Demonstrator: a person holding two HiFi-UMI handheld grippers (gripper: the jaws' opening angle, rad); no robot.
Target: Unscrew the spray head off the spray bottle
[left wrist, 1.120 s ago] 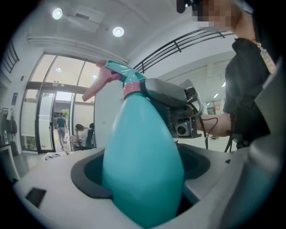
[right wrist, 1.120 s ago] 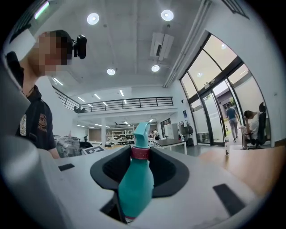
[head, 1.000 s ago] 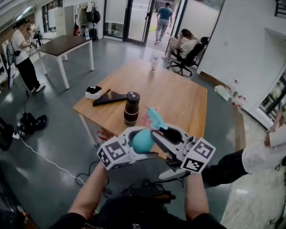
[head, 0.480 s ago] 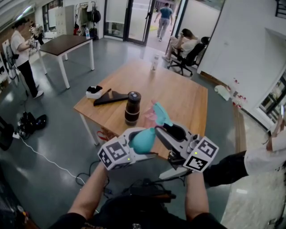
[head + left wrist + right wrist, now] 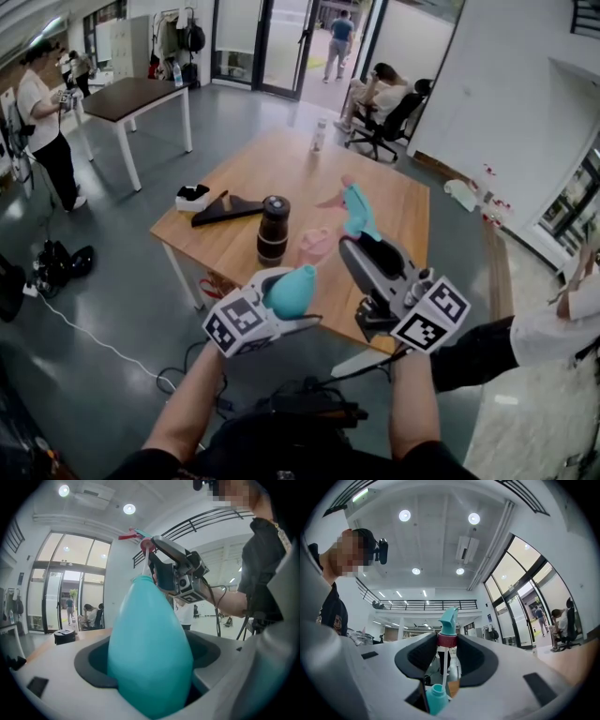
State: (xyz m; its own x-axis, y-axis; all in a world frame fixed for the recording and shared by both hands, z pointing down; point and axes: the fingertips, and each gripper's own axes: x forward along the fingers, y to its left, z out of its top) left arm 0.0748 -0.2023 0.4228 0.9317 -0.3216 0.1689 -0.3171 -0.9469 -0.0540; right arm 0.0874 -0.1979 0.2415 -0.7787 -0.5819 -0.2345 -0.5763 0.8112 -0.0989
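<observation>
Glass-doored office, grey floor (image 5: 112, 281), wooden table (image 5: 281, 169) with canister (image 5: 273, 228), gripped teal bottle (image 5: 292, 289)

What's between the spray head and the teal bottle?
A thin white tube hangs from the spray head down to the neck of the bottle; nothing else is between them. The right gripper view shows it best.

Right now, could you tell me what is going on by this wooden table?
A person works with two hand-held grippers by the wooden table. The left hand-held gripper is clamped on the teal teardrop-shaped plastic spray bottle. The right hand-held gripper grips the teal spray head by its dark red collar, raised off the bottle's neck, its thin white dip tube reaching down toward the opening.
</observation>
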